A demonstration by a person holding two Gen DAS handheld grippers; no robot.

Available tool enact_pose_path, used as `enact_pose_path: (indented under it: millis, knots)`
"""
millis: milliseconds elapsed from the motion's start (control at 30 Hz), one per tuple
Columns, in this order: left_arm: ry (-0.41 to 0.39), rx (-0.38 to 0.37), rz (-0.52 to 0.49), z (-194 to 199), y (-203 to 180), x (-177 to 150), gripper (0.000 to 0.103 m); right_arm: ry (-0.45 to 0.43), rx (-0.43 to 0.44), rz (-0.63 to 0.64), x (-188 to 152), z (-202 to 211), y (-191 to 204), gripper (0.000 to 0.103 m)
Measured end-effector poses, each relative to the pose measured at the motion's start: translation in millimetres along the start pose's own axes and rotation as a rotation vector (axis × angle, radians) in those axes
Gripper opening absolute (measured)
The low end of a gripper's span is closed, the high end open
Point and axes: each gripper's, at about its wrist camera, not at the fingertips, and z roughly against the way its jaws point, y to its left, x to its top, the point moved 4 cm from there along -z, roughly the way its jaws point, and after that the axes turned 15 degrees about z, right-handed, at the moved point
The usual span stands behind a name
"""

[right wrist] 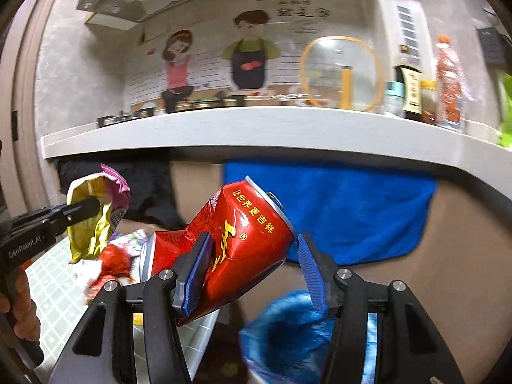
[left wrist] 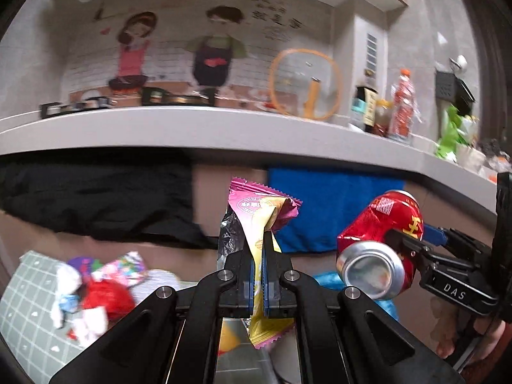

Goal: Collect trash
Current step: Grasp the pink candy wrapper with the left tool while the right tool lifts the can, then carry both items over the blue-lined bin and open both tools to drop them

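Observation:
My left gripper (left wrist: 257,256) is shut on a pink and yellow snack wrapper (left wrist: 259,211) and holds it up in the air; the wrapper also shows in the right wrist view (right wrist: 92,220), with the left gripper (right wrist: 96,206) at the left edge. My right gripper (right wrist: 252,256) is shut on a crushed red drink can (right wrist: 236,240), held tilted above a bin lined with a blue bag (right wrist: 288,329). In the left wrist view the can (left wrist: 380,240) and the right gripper (left wrist: 403,243) sit at the right.
A pile of wrappers and red trash (left wrist: 96,288) lies on a green grid mat (left wrist: 25,320) at lower left. A grey counter edge (left wrist: 224,131) runs across, with bottles (left wrist: 403,105) on it. A blue towel (right wrist: 336,208) and black cloth (left wrist: 96,198) hang below.

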Motion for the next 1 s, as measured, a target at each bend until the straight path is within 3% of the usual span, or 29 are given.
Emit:
enact_pose_path:
  millis: [233,467,700,1000]
  knots:
    - [0.086,-0.089,-0.040,-57,-60,-32,0.003,0.073,-0.091,-0.075,-41,2,-65,0.051]
    - [0.232,-0.154,-0.024,-117,-92,-78,0.003,0.155,-0.146,-0.107,-78,-12,-103,0.051]
    - [0.369,-0.141,-0.006,-162,-91,-123,0.003,0.230,-0.125,-0.141,-116,-43,-117,0.051]
    - [0.458,-0.115,0.039,-193,-78,-148,0.003,0.296,-0.091,-0.178,-146,-73,-121,0.051]
